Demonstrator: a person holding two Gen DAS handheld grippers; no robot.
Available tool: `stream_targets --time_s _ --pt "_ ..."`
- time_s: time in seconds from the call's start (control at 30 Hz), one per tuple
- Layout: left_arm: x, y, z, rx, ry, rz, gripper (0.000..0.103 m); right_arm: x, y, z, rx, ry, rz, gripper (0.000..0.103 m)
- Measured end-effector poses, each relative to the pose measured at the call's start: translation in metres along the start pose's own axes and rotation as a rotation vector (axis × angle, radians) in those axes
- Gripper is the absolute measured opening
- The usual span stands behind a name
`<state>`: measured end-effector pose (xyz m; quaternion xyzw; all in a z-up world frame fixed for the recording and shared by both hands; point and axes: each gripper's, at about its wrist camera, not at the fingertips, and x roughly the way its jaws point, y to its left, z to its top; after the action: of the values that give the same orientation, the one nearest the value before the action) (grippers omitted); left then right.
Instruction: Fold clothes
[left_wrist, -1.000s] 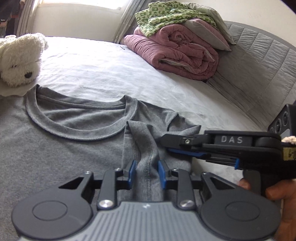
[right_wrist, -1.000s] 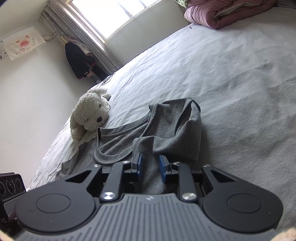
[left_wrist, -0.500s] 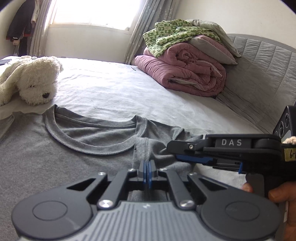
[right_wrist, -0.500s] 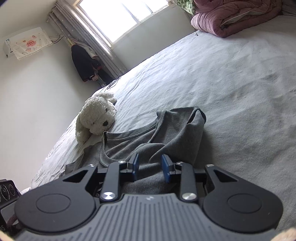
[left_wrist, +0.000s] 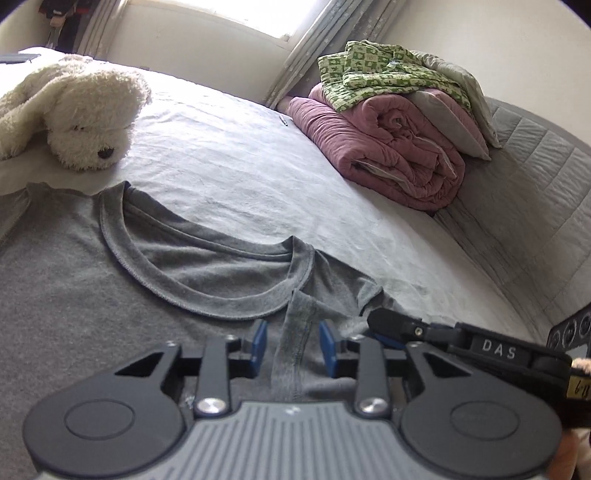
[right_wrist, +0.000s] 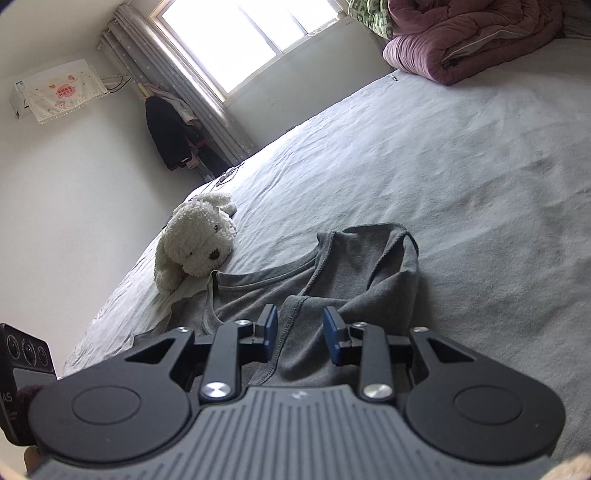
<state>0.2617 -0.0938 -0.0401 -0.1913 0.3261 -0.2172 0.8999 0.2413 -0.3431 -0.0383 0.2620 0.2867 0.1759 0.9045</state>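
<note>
left wrist view:
left hand-held gripper (left_wrist: 295, 347): jaws part open, have just been opening. A folded ridge of cloth runs up between the blue pads; neither pad presses on it.
shirt: grey knit T-shirt (left_wrist: 92, 295) lies flat on the bed, round collar facing away from the camera, one sleeve folded in over the body just beside the collar.
right hand-held gripper (left_wrist: 384, 328): comes in from the right, tips low over the folded sleeve, just beside the left one. From this side I cannot tell how wide it stands.
bed: pale grey sheet (left_wrist: 240, 155), grey quilted headboard (left_wrist: 535, 206) at right.
other: white plush dog (left_wrist: 81, 114) on the sheet beyond the shirt's shoulder; rolled mauve quilt (left_wrist: 391, 147) with green patterned cloth (left_wrist: 384, 74) on top, against the headboard.

right wrist view:
right hand-held gripper (right_wrist: 300, 334): jaws part open; folded sleeve hem sits between the pads with gaps on both sides, not clamped.
shirt (right_wrist: 354, 280): sleeve doubled back over the body, collar to the left.
plush dog (right_wrist: 195, 240): just beyond the collar.
room: bright window (right_wrist: 240, 37), dark clothes hanging (right_wrist: 170, 136) by the curtain.
</note>
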Motion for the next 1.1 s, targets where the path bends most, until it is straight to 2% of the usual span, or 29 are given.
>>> stream_targets --time_s 0.13,0.37,0.4,0.47,0.57,0.77,1.1 --pt "0.025 0.012 0.010 0.018 -0.016 -0.058 0.043 -0.002 -0.005 0.003 0.011 -0.027 -0.018 0.033" --pt "0.048 0.013 0.006 0.091 0.013 -0.096 0.040 -0.002 -0.013 0.005 0.040 -0.042 -0.036 0.033" --pt "0.049 0.012 0.004 0.103 0.016 -0.099 0.036 -0.002 -0.015 0.005 0.044 -0.045 -0.038 0.033" --pt "0.050 0.006 0.003 0.132 0.022 -0.098 0.008 -0.003 -0.018 0.005 0.054 -0.051 -0.041 0.033" --pt "0.048 -0.003 0.000 0.175 -0.001 -0.076 0.001 -0.005 -0.021 0.006 0.063 -0.058 -0.047 0.033" --pt "0.032 -0.005 0.003 0.175 -0.076 -0.051 0.001 -0.011 -0.020 0.008 0.056 -0.094 -0.035 0.033" --pt "-0.007 0.007 0.016 0.032 -0.178 0.076 0.001 -0.025 -0.019 0.016 0.037 -0.173 0.008 0.033"
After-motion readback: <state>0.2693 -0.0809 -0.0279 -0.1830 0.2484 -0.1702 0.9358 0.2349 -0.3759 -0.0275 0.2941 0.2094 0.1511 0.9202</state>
